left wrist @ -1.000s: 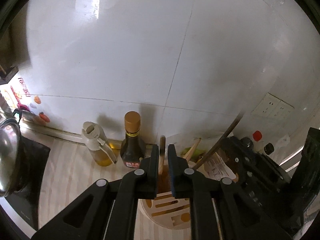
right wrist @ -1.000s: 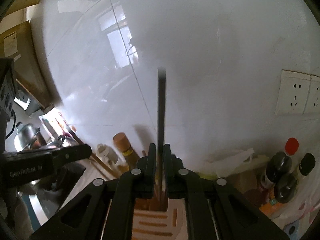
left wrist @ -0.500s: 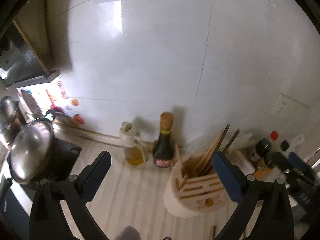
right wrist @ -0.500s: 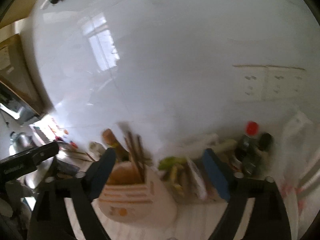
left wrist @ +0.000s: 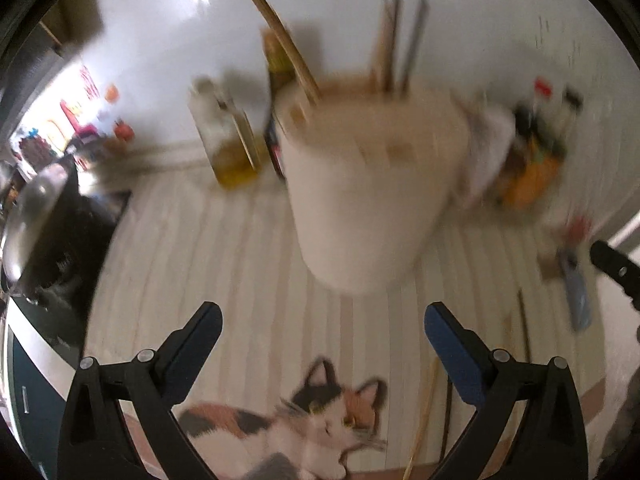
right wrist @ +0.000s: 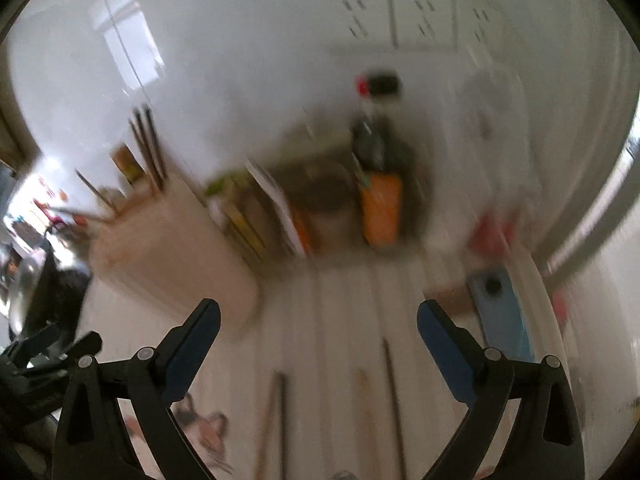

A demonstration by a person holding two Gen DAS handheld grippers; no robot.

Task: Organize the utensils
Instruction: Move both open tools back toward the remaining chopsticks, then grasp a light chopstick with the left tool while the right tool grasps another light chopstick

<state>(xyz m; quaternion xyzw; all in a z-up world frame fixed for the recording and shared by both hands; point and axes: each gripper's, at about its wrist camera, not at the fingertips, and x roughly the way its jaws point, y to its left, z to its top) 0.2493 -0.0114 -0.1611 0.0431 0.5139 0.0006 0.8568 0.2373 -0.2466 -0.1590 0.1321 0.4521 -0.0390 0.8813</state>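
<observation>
so one utensil holder carries four sticks, while the left tool gapes empty and the right tool spreads, empty.

Both views motion-blurred: labels on dark bottles w/ orange pack unreadable; thin sticks cut off at bottom edge.

No legible text; bottle labels and wall stickers too blurred.
</observation>
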